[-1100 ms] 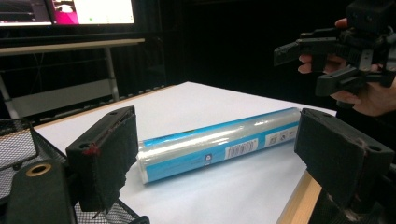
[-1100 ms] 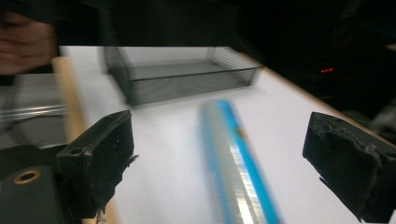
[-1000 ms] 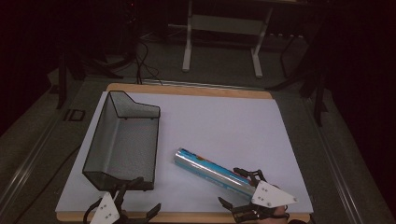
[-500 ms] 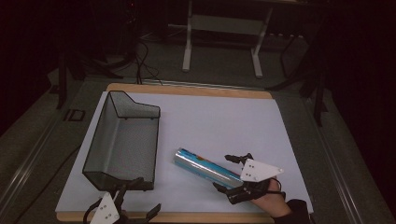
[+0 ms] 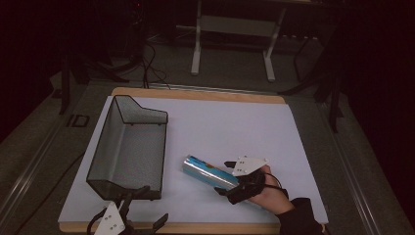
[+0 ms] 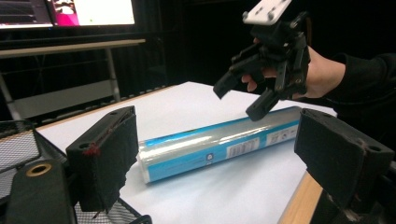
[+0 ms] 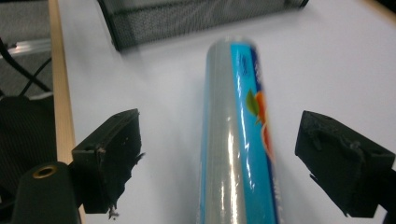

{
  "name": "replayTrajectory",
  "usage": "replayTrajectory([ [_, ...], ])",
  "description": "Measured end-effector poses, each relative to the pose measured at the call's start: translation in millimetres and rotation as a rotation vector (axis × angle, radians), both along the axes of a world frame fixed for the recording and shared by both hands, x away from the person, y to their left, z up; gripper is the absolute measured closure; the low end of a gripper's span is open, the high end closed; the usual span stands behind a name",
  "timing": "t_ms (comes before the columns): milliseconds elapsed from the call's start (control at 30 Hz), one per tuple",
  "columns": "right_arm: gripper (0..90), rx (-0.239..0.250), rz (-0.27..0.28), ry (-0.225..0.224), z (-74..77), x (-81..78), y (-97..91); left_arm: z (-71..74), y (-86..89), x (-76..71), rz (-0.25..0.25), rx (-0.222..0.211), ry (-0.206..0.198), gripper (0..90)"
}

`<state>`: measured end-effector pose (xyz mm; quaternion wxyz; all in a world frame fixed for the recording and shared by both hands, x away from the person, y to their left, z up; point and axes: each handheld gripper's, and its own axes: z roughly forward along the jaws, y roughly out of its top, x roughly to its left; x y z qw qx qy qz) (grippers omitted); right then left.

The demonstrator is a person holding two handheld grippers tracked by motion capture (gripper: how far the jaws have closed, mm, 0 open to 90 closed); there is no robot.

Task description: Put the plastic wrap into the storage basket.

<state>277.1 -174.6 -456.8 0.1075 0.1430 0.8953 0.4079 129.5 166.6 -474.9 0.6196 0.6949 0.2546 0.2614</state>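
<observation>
Right gripper view: claw (image 7: 219, 163) straddles roll (image 7: 238, 140).

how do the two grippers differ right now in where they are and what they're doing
The right gripper hangs over the near end of the blue roll, jaws spread to either side of it; the left gripper sits at the table's near edge beside the mesh basket, with nothing between its jaws. A hand shows behind the right one. Both are open.

roll (image 5: 210, 171): blue-silver cylinder | lying flat | white table (image 5: 235, 127), beside mesh basket (image 5: 128, 147)
</observation>
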Motion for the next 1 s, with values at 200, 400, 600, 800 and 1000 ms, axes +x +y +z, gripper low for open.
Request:
replayTrajectory([
  [200, 15.4, -0.073, -0.025, 0.058, -15.3, 14.9, 6.2, 0.1, 1.0, -0.4, 0.0, -0.008, -0.001, 14.0],
  [400, 15.5, -0.196, -0.058, 0.124, -25.3, 24.5, 14.6, -0.6, -0.1, 0.4, -0.004, 0.0, 0.0, 14.0],
  [600, 18.3, -0.319, -0.067, 0.216, -31.3, 33.6, 24.6, -0.6, 0.3, 0.2, 0.001, -0.001, -0.003, 14.0],
  [800, 18.4, -0.447, -0.082, 0.257, -38.0, 41.2, 35.3, -1.0, -0.6, 0.3, 0.004, 0.004, -0.004, 14.0],
  [1000, 23.3, -0.594, -0.078, 0.307, -46.1, 50.1, 50.1, -1.0, 0.0, 0.3, 0.005, 0.006, -0.002, 14.0],
])
